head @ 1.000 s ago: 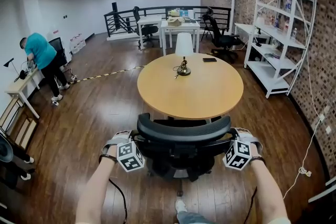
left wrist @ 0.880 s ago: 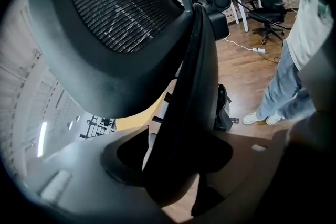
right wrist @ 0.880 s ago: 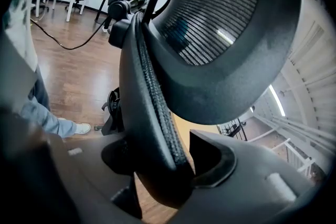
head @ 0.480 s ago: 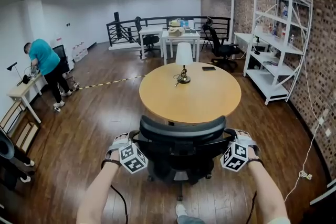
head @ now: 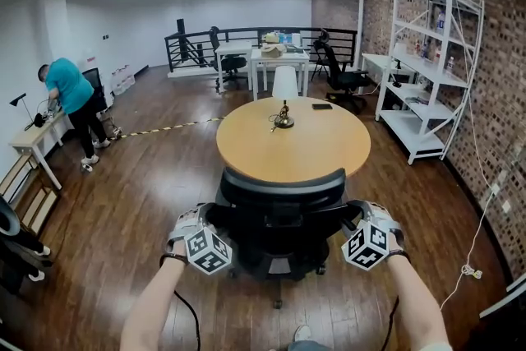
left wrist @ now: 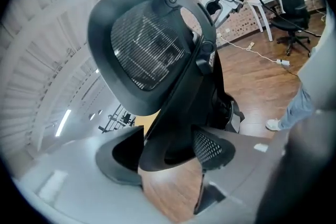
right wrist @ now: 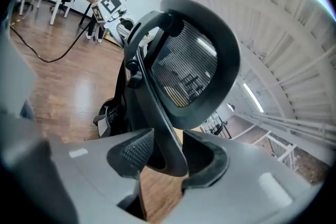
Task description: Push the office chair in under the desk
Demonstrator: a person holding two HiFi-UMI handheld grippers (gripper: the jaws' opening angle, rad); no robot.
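Two grippers flank the black mesh backrest of the office chair (head: 282,214), which stands on the dark plank floor (head: 140,201) at the near edge of the round wooden desk (head: 292,145), its back towards the person. The left gripper (left wrist: 168,150) is closing with its jaws wide around the backrest's frame bar, not clearly pressing it. The right gripper (right wrist: 169,156) is closing too, its pads tight against the frame bar on the other side. On the desk's far side stand a lamp (head: 285,86) with a white shade and a small dark flat thing (head: 321,106). White shelving (head: 423,70) lines the brick wall (head: 493,94) at the right, white tables (head: 279,57) stand before a black railing (head: 197,37), and a person in a teal shirt (head: 70,94) bends over a desk at the left.
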